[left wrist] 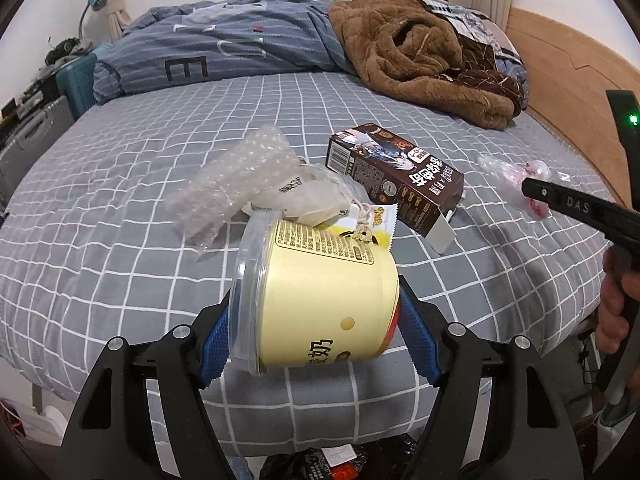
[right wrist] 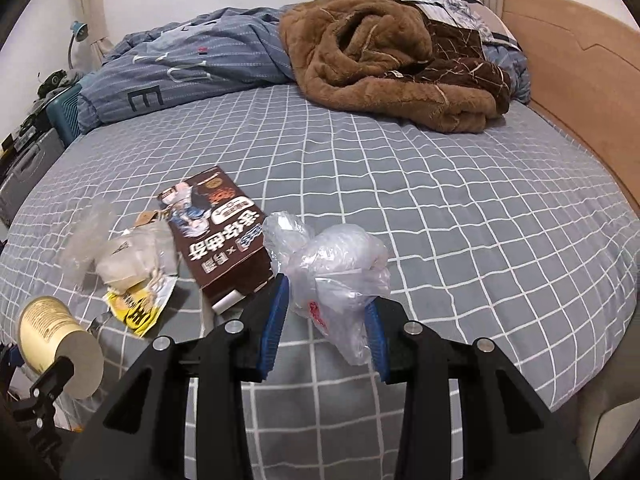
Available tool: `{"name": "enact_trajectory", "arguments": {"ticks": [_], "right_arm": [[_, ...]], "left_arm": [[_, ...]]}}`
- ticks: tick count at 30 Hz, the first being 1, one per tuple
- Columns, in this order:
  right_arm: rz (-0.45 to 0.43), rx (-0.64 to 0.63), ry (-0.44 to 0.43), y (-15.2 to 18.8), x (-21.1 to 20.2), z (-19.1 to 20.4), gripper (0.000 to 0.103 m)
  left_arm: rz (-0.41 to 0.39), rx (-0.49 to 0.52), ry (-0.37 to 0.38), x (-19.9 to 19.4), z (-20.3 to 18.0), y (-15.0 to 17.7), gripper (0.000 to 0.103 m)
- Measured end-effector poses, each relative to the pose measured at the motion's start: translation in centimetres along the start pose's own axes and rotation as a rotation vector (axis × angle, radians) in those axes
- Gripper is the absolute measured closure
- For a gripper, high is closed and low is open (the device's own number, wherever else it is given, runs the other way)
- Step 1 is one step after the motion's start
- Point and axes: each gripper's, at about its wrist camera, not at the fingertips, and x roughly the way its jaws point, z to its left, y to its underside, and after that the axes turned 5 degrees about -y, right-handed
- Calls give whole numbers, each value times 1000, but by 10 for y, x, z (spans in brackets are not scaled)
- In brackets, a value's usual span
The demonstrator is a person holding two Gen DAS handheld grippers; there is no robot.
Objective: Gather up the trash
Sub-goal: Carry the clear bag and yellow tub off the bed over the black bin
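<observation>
While held over the bed (left wrist: 120,184) edge | left hand-held gripper (left wrist: 316,328) clamps yellow tub (left wrist: 320,300) on its side | bubble wrap (left wrist: 236,184), brown carton (left wrist: 396,180) lie on bed | right hand-held gripper (right wrist: 326,312) pinches clear plastic bag (right wrist: 340,264)

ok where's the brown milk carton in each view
Left wrist: brown carton lies right of centre on the bed, beyond the held yellow tub.
Right wrist: carton sits left of centre, just past the left finger.
Shared landmark: brown fleece blanket.
</observation>
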Motion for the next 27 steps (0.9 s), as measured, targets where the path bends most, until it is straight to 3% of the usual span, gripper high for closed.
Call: {"name": "enact_trajectory", "arguments": {"ticks": [27], "right_arm": [[12, -25, -60, 55, -52, 33, 67]], "left_arm": [[15, -40, -7, -28, 16, 29, 34]]}}
